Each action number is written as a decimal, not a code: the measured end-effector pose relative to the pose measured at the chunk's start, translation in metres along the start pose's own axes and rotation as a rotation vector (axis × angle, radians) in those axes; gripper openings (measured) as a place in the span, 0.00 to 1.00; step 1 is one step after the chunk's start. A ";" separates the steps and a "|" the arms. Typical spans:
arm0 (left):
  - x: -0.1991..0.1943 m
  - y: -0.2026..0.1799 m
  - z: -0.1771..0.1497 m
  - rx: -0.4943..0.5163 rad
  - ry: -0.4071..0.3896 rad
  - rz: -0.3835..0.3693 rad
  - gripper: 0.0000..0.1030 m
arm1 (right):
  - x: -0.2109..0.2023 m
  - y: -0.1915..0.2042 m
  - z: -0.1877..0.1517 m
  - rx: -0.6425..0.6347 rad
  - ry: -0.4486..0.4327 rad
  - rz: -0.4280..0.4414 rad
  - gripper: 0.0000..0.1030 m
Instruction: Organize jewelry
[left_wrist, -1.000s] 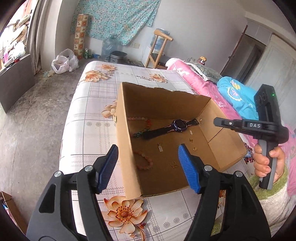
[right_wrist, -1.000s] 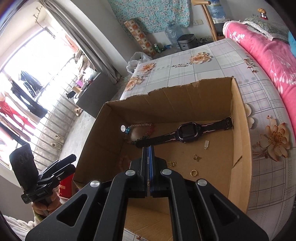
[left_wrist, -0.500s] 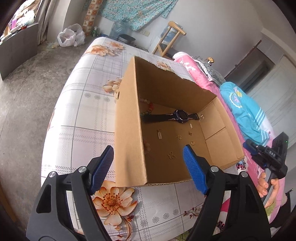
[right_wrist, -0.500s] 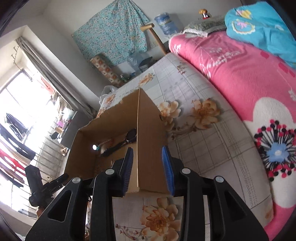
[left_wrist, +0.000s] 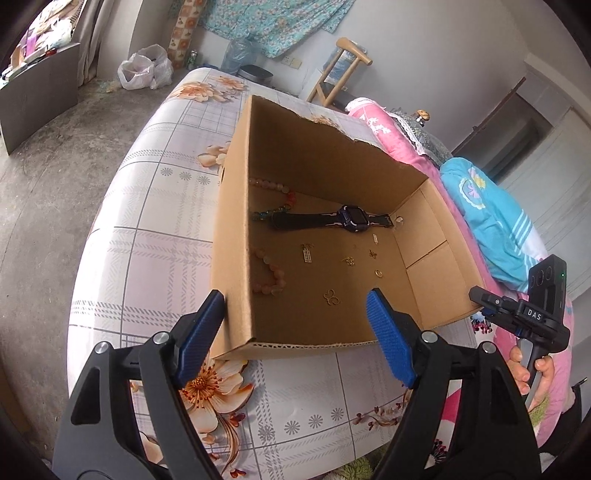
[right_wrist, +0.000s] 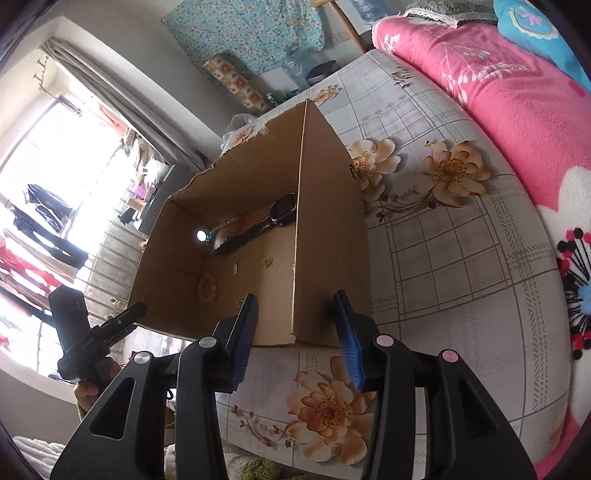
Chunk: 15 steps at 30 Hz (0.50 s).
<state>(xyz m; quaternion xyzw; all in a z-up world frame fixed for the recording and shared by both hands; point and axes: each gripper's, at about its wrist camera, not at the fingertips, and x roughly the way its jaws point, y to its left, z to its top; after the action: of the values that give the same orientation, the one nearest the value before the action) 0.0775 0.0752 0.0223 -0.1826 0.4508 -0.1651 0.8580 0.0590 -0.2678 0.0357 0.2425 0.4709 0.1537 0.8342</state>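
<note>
The cardboard box stands open-topped on the flowered bedcover, and the jewelry lies loose on its floor: a dark watch stretched across the far part, a pink bead bracelet against the near left wall, a second beaded strand behind the watch, and small gold pieces scattered between — a ladder-shaped charm, a ring, a butterfly-shaped piece. The left gripper hangs outside the box above its near edge, jaws wide and holding nothing. The right gripper sits at the box's near right corner, jaws moderately open and empty, straddling the line of the side wall but, as far as can be seen, not touching it. Judgement: no piece is in hand, so this is a pause between picks, or a check of the box's contents. The next move calls for one gripper to descend into the box over a chosen piece. The flat gold items will demand a low, narrow pinch; the watch or bracelet offers an easier hold.
</note>
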 end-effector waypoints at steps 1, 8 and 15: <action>-0.002 0.000 -0.002 -0.003 0.001 -0.006 0.72 | -0.001 -0.001 -0.001 -0.004 0.001 -0.004 0.41; -0.014 -0.004 -0.020 -0.006 0.019 -0.038 0.72 | -0.018 -0.005 -0.021 0.014 -0.007 -0.019 0.41; -0.022 -0.007 -0.035 -0.017 0.025 -0.070 0.72 | -0.032 -0.004 -0.039 0.036 -0.028 -0.054 0.41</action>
<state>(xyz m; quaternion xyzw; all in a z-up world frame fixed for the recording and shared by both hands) 0.0356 0.0731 0.0222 -0.2037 0.4560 -0.1933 0.8445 0.0094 -0.2770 0.0389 0.2470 0.4682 0.1192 0.8400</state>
